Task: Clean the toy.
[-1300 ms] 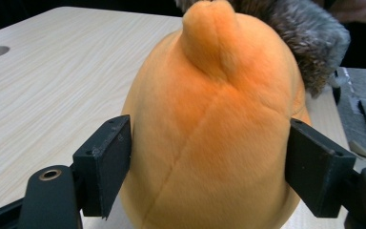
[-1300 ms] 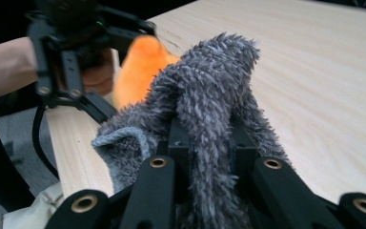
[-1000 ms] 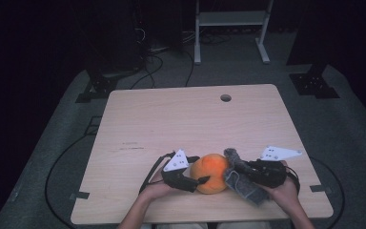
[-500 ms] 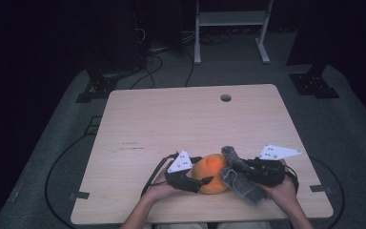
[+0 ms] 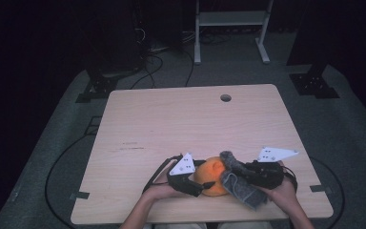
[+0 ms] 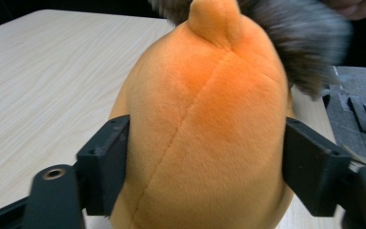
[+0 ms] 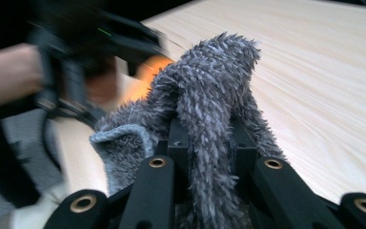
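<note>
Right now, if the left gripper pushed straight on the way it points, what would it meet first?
The orange plush, already between the left gripper jaws, which have just been closing on it. Behind it lies the grey furry cloth held by the right gripper.

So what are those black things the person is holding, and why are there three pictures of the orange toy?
Those black things are grabbing tools, one in each hand, each with two jaws that pinch like tongs. A person works them; there is no robot arm. One picture comes from a camera high above the wooden table, looking down. The other two come from small cameras riding on each tool, looking along its jaws, so things look huge there. The left gripper has its jaws on both sides of the orange plush toy and has just been squeezing in on it. The right gripper is pinched shut on a fuzzy grey cloth, which drapes over its jaws and lies against the toy. The table has a small round hole near its far edge.
</note>
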Motion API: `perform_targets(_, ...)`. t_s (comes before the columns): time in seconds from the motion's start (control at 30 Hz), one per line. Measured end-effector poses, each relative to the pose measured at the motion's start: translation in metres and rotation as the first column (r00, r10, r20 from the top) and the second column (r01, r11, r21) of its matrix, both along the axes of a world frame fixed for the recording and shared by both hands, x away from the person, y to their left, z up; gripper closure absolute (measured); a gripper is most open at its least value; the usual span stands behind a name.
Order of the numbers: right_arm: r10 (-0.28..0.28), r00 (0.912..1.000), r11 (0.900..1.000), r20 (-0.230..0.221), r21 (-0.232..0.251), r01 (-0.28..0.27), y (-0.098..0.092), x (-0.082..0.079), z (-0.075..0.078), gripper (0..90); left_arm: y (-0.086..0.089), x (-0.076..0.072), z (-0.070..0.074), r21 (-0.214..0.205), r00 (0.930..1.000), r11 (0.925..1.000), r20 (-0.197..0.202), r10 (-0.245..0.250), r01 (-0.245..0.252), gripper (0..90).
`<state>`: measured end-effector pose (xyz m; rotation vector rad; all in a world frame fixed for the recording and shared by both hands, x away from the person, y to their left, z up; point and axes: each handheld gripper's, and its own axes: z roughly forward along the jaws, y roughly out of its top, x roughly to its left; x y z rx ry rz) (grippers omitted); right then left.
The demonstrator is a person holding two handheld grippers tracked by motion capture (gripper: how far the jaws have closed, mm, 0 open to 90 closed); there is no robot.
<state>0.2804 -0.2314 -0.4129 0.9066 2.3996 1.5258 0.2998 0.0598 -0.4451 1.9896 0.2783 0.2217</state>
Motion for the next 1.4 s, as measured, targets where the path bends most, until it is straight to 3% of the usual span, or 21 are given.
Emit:
perform_targets(0.07,-0.048,0.9982,0.9988,-0.035,0.004,0.048,-0.010,0.003,-0.006,75.9,-0.003,-0.002,0.003,-0.003,0.9998,0.9999,0.012,0.013,-0.013,28.6)
perform_targets(0.13,-0.061,0.9977,0.9979,-0.029,0.023,0.061,-0.014,0.001,-0.001,76.1,-0.004,-0.004,0.010,-0.005,0.9993,0.9997,0.030,0.024,-0.024,32.0)
perform_targets(0.2,-0.055,0.9985,0.9979,0.010,0.036,0.054,-0.012,-0.003,0.009,76.1,-0.002,-0.006,0.019,0.006,0.9978,0.9993,0.057,0.036,-0.036,33.9)
perform_targets(0.3,-0.041,0.9972,0.9963,0.062,0.078,0.036,-0.006,-0.008,0.027,76.2,-0.002,-0.009,0.024,0.103,0.9924,0.9922,0.108,0.060,-0.071,34.1)
perform_targets(0.37,-0.015,0.9959,0.9950,0.089,0.100,0.006,0.002,-0.012,0.036,76.2,-0.002,-0.011,0.025,0.095,0.9935,0.9932,0.099,0.058,-0.067,34.4)
perform_targets(0.5,0.024,0.9909,0.9976,0.133,0.062,-0.033,0.025,-0.018,0.045,76.1,-0.010,-0.018,0.030,0.116,0.9928,0.9924,0.117,0.026,-0.040,34.7)
perform_targets(0.57,0.012,0.9926,0.9994,0.121,0.030,-0.016,0.028,-0.015,0.039,76.1,-0.012,-0.019,0.029,0.121,0.9941,0.9920,0.106,0.021,-0.034,34.8)
perform_targets(0.7,-0.028,0.9989,0.9986,0.037,0.045,0.026,0.013,-0.003,0.013,76.2,-0.010,-0.015,0.024,0.103,0.9965,0.9937,0.075,0.036,-0.044,34.8)
perform_targets(0.77,-0.072,0.9972,0.9974,0.020,-0.004,0.072,0.003,-0.001,0.006,76.3,-0.010,-0.013,0.024,0.095,0.9965,0.9941,0.071,0.045,-0.052,34.8)
perform_targets(0.8,-0.083,0.9964,0.9965,0.014,-0.002,0.084,0.001,-0.001,0.006,76.3,-0.011,-0.013,0.023,0.096,0.9964,0.9939,0.072,0.046,-0.053,34.7)
perform_targets(0.93,-0.047,0.9967,0.9977,0.066,0.052,0.043,0.008,-0.010,0.023,76.3,-0.018,-0.015,0.021,0.088,0.9951,0.9938,0.078,0.061,-0.068,34.1)
perform_targets(1.03,-0.015,0.9946,0.9999,0.103,0.008,0.014,0.023,-0.015,0.030,76.2,-0.018,-0.016,0.020,0.084,0.9953,0.9946,0.079,0.055,-0.062,29.7)
perform_targets(1.1,-0.012,0.9948,0.9998,0.101,-0.017,0.014,0.025,-0.013,0.024,76.2,-0.013,-0.013,0.021,0.060,0.9972,0.9971,0.061,0.043,-0.047,20.8)
perform_targets(1.2,-0.005,0.9972,0.9999,0.075,-0.012,0.006,0.019,-0.012,0.018,76.2,-0.006,-0.007,0.023,0.035,0.9978,0.9976,0.030,0.058,-0.059,10.4)
perform_targets(1.27,-0.007,0.9975,0.9999,0.071,-0.013,0.008,0.013,-0.011,0.017,76.2,-0.004,-0.002,0.020,0.025,0.9978,0.9975,-0.006,0.066,-0.066,8.3)
perform_targets(1.33,-0.016,0.9981,0.9998,0.059,-0.009,0.016,0.009,-0.009,0.015,76.2,-0.006,0.000,0.016,0.048,0.9980,0.9981,-0.049,0.041,-0.039,8.7)
perform_targets(1.4,-0.027,0.9984,0.9996,0.049,-0.005,0.028,0.004,-0.007,0.012,76.2,-0.008,-0.004,0.013,0.061,0.9996,0.9981,-0.027,-0.001,0.003,12.3)
